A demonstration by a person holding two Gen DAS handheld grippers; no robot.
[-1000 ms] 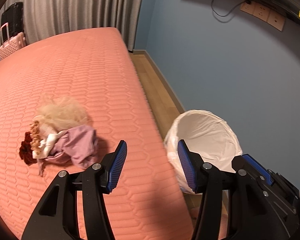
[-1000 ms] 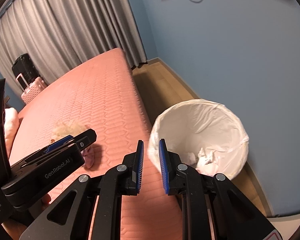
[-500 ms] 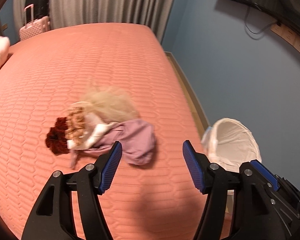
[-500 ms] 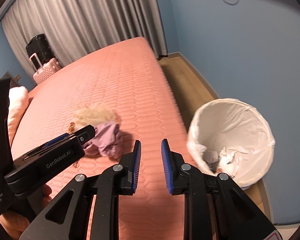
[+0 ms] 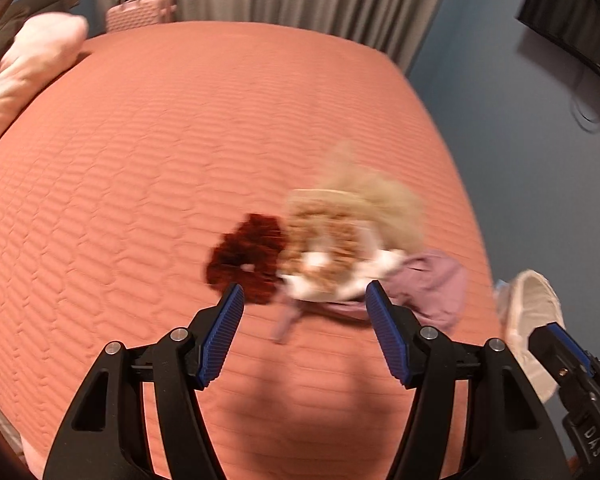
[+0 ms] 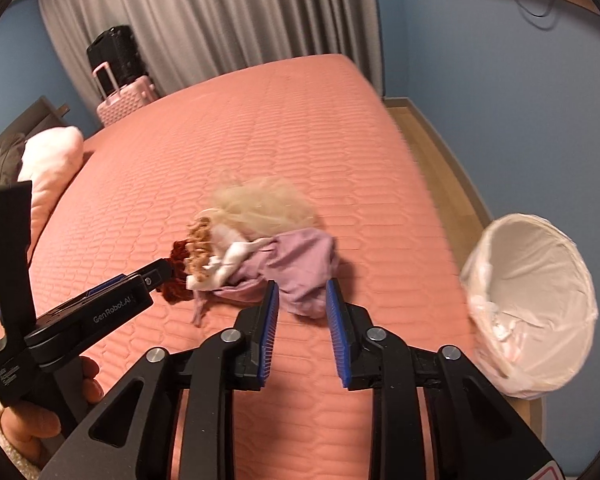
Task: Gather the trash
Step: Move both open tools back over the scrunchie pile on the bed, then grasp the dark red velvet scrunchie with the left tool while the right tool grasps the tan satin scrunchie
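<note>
A pile of trash lies on the salmon bed (image 5: 140, 152): a dark red scrunchie (image 5: 246, 258), a curly tan and white bundle (image 5: 328, 256), a blond tuft (image 5: 384, 200) and a mauve cloth (image 5: 428, 288). The pile shows in the right wrist view too, with the mauve cloth (image 6: 296, 260) nearest. My left gripper (image 5: 302, 304) is open and empty, just short of the pile. My right gripper (image 6: 302, 300) is partly open and empty, just before the cloth. A white-lined trash bin (image 6: 536, 300) stands on the floor right of the bed, with crumpled paper inside.
A pink pillow (image 6: 48, 168) lies at the bed's left end. A pink suitcase (image 6: 126, 100) with a black one on it stands by the grey curtain. The blue wall (image 6: 500, 80) is close on the right. A wooden floor strip (image 6: 432, 140) runs between bed and wall.
Both grippers have swung left from the bin toward the pile on the bed. The right gripper has opened wider. The bin has slid to the right edge of both views.
</note>
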